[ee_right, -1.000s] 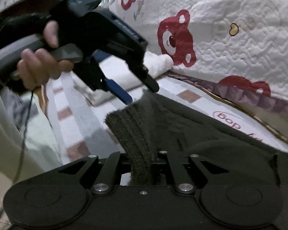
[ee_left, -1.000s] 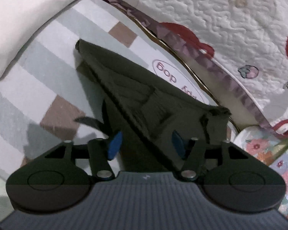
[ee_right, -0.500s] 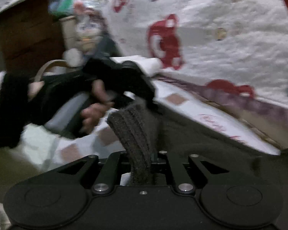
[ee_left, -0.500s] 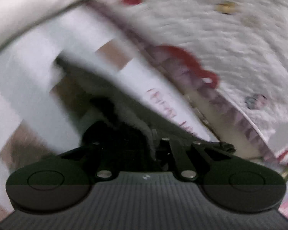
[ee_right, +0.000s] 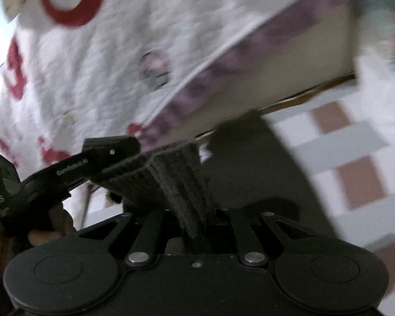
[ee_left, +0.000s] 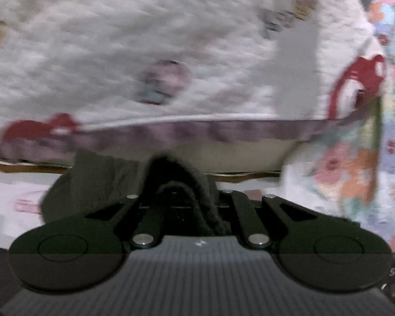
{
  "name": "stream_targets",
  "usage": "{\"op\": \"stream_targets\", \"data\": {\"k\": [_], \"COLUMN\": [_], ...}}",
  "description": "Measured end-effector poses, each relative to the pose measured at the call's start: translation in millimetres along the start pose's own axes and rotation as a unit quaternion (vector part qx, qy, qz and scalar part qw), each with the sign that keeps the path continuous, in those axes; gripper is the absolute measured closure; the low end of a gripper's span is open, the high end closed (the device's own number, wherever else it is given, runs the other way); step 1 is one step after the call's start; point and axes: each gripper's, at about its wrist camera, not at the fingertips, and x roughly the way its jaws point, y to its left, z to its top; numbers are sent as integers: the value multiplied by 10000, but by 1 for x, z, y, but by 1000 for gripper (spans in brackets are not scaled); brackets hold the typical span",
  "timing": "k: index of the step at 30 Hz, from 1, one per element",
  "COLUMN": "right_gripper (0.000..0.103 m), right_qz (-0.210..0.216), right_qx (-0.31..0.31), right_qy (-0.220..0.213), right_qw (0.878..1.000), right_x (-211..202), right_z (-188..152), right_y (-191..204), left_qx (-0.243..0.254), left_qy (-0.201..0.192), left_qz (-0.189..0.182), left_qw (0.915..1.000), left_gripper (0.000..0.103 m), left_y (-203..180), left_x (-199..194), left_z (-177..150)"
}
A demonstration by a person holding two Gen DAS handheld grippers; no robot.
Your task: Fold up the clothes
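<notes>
Two hand-held grippers lift a dark knitted garment (ee_right: 176, 179) off a bed whose checked sheet (ee_right: 355, 158) runs up to a white quilt with red bears (ee_left: 144, 39) along the far edge. The left gripper (ee_left: 187, 197) has its jaws closed on a bunched fold of the knit, and the right gripper (ee_right: 197, 210) has its jaws clamped on the ribbed hem, though these have just been easing open a little with the cloth between them. The rest of the garment trails down onto the sheet near the far edge, beside the quilt's purple border (ee_left: 223, 131).

The main risk lies at the right jaws: thick ribbing held by a loosening pinch can slide out, which would drop one corner and spoil the fold. Both views are smeared by motion, suggesting a fast swing; a quick sweep could fling the loose body of the knit into a twist or drag it against the quilt's border, where it might snag. The two grippers also sit close together, the left one visible just beside the ribbed hem in the right wrist view, so a careless crossing could knock them together. Heavy knit sags, so uneven tension between the two grips would leave a crooked crease.
</notes>
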Motion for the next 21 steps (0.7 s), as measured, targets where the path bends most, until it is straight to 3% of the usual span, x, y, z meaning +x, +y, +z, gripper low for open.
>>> {"op": "stream_targets", "data": {"k": [5, 9, 12, 13, 15, 16, 17, 21], "right_gripper": [90, 85, 78, 74, 42, 40, 40, 40], "right_qz": [-370, -746, -754, -883, -1324, -1578, -1761, -1510], "right_qx": [109, -200, -471, -597, -747, -779, -769, -55], "right_qy": [-101, 22, 117, 86, -126, -257, -349, -331], "right_qw": [9992, 9970, 9960, 9943, 9883, 9841, 9807, 9880], "right_x": [-18, -14, -18, -20, -23, -23, -22, -18], "right_z": [4, 6, 4, 4, 7, 10, 13, 25], "right_y": [-26, -24, -22, -20, -20, -22, -26, -57], "left_qx": [359, 413, 330, 321, 318, 330, 325, 75], "left_qy": [369, 615, 811, 909, 1132, 1266, 1300, 1156], "left_qz": [-273, -196, -105, -69, 78, 215, 329, 205], "left_qw": [9983, 9971, 9961, 9953, 9930, 9912, 9904, 9931], "left_gripper": [97, 97, 96, 96, 94, 92, 90, 50], "left_y": [-37, -40, -30, -28, -24, -23, -22, -22], "left_x": [30, 42, 52, 55, 63, 67, 70, 59], "left_z": [-4, -12, -22, -27, -37, -44, -51, -70]}}
